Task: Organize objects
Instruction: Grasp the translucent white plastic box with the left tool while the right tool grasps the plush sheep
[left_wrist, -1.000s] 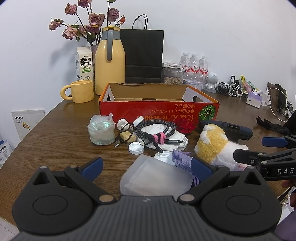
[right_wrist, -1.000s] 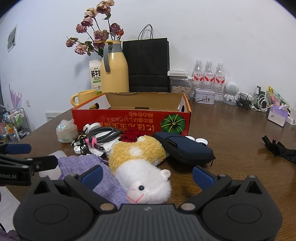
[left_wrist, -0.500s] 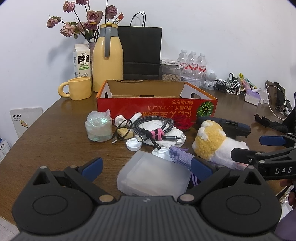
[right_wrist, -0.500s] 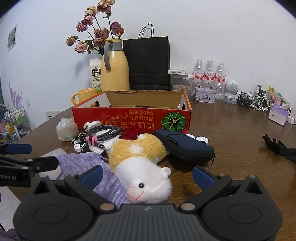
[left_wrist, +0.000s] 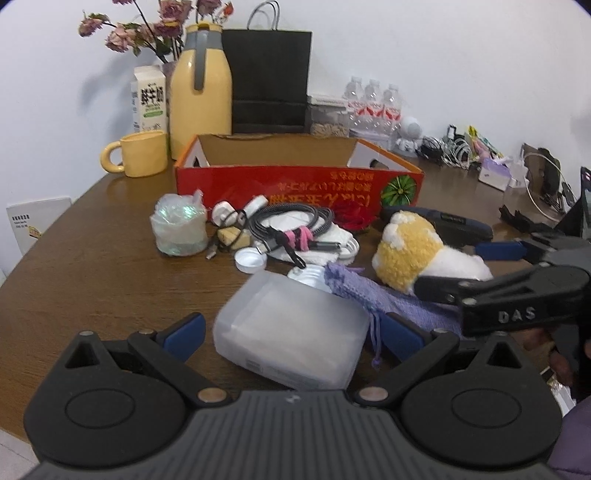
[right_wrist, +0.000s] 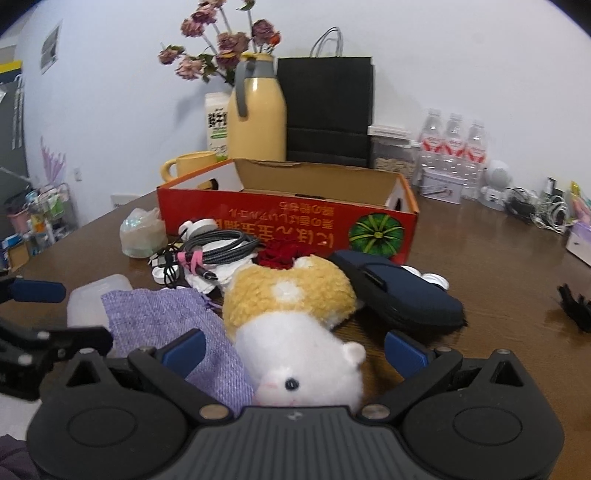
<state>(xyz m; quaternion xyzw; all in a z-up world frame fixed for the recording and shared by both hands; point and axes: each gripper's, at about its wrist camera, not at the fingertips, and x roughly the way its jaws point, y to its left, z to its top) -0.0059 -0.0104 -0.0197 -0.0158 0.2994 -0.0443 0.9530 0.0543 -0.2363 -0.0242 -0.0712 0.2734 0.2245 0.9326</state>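
Writing noted: the right hand-held gripper (left_wrist: 448, 269), seen side-on in the left wrist view, is carrying the letters "DAS" on its black body. The red cardboard box (left_wrist: 299, 186) is showing yellow Japanese print upside down along its front wall, beside a green pumpkin picture; the characters are too small to read with certainty. The milk carton (left_wrist: 148, 99) is bearing large Chinese characters, and the water bottles (left_wrist: 373, 101) are wearing red-and-white labels that are not legible.

Left hand-held gripper (left_wrist: 291, 332): its blue-padded jaws are standing wide open, one on each side of a translucent plastic case (left_wrist: 291, 338) that is lying on the worktop (left_wrist: 92, 280). Whether the pads are touching the case cannot be told; it is not clamped.

Right hand-held gripper (right_wrist: 293, 349): its jaws are likewise standing wide open, straddling the white head end of a yellow-and-white plush toy (right_wrist: 295, 317). The left finger is sitting just beside a purple knitted pouch (right_wrist: 166, 317), which is lying partly under the toy. Nothing is being gripped.

The toy, pouch and case are lying in front of the box, together with a coiled grey cable (left_wrist: 291, 223) bound by a pink tie, a navy zip case (right_wrist: 399, 295) and a wrapped clear cup (left_wrist: 179, 230).
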